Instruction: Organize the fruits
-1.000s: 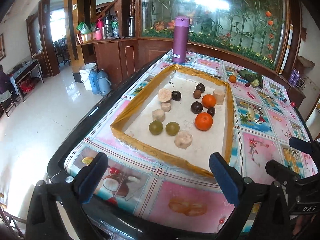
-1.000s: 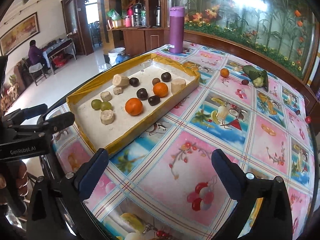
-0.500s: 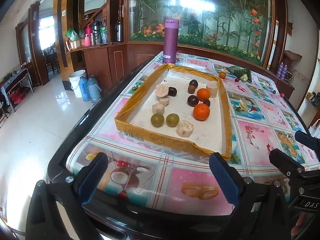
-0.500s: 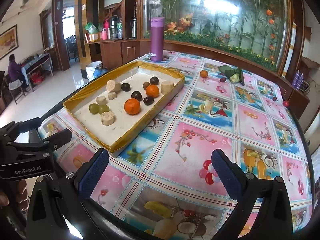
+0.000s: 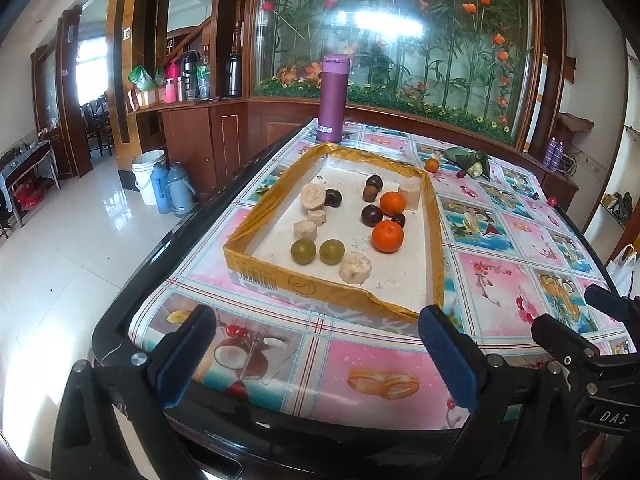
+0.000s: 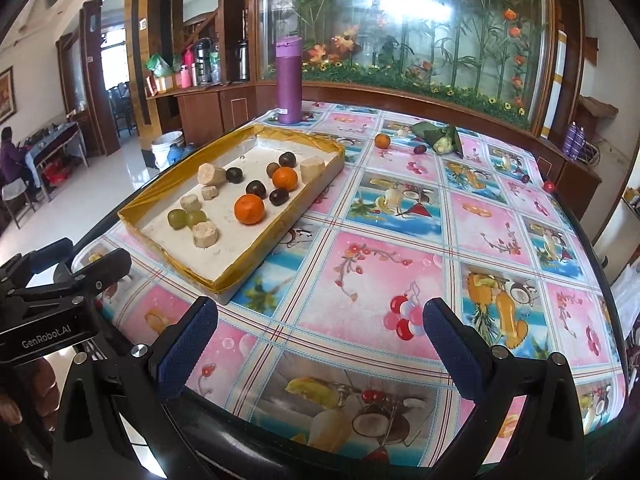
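A shallow tray with a yellow taped rim (image 5: 276, 276) (image 6: 256, 264) lies on the table. It holds two oranges (image 5: 387, 236) (image 6: 249, 209), two green fruits (image 5: 303, 251) (image 6: 178, 218), several dark round fruits (image 5: 372, 215) and several beige cut pieces (image 5: 355, 267). A small orange (image 6: 382, 141) and a dark fruit (image 6: 419, 149) lie loose on the table beyond the tray. My left gripper (image 5: 316, 354) is open and empty, near the table's front edge before the tray. My right gripper (image 6: 320, 344) is open and empty, over the table right of the tray.
A purple flask (image 5: 333, 98) (image 6: 289, 80) stands behind the tray. A green leaf bundle (image 6: 438, 138) lies at the back. Small red and dark fruits (image 6: 549, 186) lie at the far right. The table (image 6: 492, 224) has a fruit-print cloth. A person sits far left (image 6: 10, 156).
Both grippers have drawn back and lowered toward the table's front edge, so the tray looks farther away. Both stay open and empty. The fruits have not moved.
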`<action>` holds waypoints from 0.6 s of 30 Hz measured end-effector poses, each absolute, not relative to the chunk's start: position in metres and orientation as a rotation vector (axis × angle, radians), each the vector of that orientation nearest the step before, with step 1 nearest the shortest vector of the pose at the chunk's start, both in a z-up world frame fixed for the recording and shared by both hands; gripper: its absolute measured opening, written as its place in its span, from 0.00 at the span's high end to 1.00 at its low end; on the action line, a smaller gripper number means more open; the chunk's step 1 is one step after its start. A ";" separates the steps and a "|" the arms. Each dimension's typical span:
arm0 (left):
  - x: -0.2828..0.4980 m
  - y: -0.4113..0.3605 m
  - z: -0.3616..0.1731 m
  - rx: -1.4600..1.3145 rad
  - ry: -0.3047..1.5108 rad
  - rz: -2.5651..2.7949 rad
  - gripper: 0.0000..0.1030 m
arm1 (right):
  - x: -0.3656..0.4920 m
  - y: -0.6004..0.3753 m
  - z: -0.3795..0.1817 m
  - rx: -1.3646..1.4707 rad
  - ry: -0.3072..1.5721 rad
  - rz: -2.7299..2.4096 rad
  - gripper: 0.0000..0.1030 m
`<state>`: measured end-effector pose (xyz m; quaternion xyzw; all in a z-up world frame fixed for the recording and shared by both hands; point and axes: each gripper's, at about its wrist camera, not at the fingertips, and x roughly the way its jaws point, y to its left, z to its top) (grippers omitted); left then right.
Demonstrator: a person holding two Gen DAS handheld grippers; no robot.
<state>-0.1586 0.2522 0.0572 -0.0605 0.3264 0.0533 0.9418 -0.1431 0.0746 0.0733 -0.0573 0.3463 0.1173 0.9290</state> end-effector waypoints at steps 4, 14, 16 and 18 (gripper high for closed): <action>-0.159 0.248 0.057 -0.114 0.668 0.088 0.01 | -0.144 0.073 0.073 -0.099 0.713 0.224 0.00; -0.159 0.247 0.055 -0.083 0.671 0.062 0.01 | -0.143 0.075 0.072 -0.094 0.713 0.207 0.00; -0.159 0.247 0.055 -0.066 0.658 0.073 0.01 | -0.142 0.073 0.072 -0.087 0.716 0.202 0.00; -0.159 0.246 0.056 -0.057 0.649 0.084 0.01 | -0.141 0.071 0.071 -0.080 0.722 0.197 0.00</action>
